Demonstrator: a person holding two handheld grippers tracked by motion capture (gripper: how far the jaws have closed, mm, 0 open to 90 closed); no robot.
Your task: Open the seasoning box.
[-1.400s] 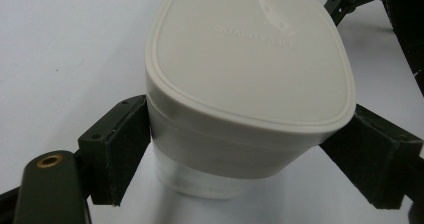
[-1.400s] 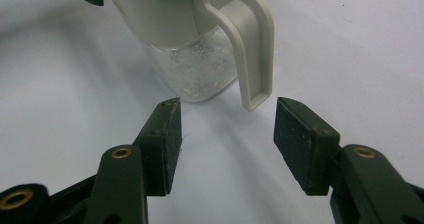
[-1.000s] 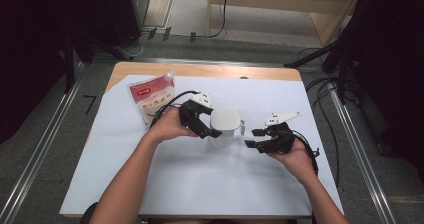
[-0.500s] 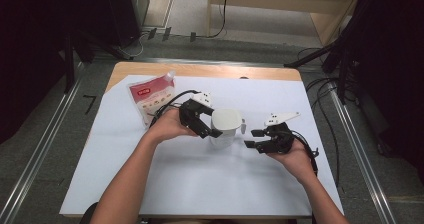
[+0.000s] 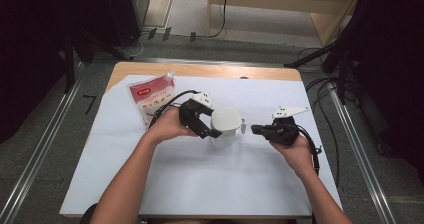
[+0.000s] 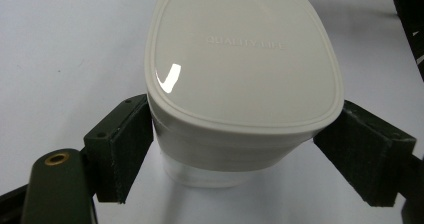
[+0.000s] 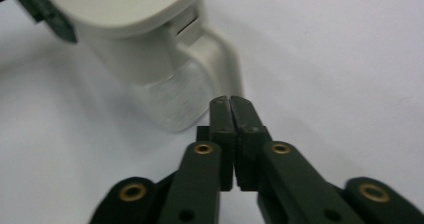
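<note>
A white lidded jug [image 5: 226, 127], clear below, contents unclear, sits clamped in the left hand-held gripper [image 6: 235, 154]; the right hand-held gripper [image 7: 231, 103] has snapped closed, empty.

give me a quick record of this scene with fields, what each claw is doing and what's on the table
left claw: pads on both sides of the white lidded container, just under its lid
right claw: jaws shut together, nothing between them, tips close to the container's handle
container: upright, lid on, clear lower body
pouch: red and white, lying flat at the far left, apart from the container
surface: white sheet over a wooden table
</note>
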